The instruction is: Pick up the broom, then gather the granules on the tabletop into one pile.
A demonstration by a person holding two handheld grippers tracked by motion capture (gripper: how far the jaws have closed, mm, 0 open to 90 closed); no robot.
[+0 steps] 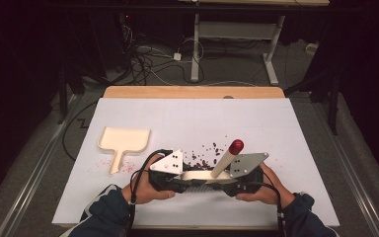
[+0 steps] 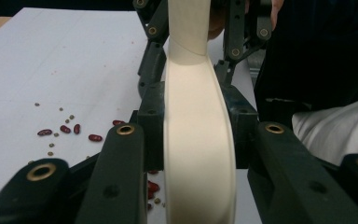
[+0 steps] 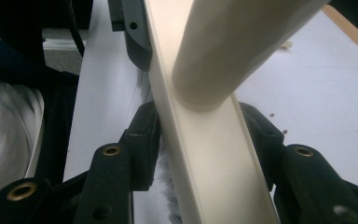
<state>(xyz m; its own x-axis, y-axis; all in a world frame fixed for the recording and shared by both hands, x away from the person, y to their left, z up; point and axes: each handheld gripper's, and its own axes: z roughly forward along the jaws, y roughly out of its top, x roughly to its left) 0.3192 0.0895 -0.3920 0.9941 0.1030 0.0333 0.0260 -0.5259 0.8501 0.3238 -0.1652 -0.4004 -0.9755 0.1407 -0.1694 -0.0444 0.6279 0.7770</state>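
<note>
Grippers (image 1: 170, 170) (image 1: 242, 173) two, brush (image 1: 212, 174) one, dustpan (image 1: 124, 139) one, scattered beans (image 1: 205, 154) uncounted.

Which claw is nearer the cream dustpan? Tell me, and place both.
Left. The left claw sits just right of and below the dustpan in the high view; the right claw lies farther right, beyond the left. Both grip the brush.

Both tongs, left tongs (image 1: 177, 174) and right tongs (image 1: 225, 178), are showing black linked jaws with brass-ringed pivots, grey three-cornered plates dotted with screws, and trailing black cables. The person is wearing dark navy sleeves (image 1: 106, 210) with pale cuff trim.
</note>
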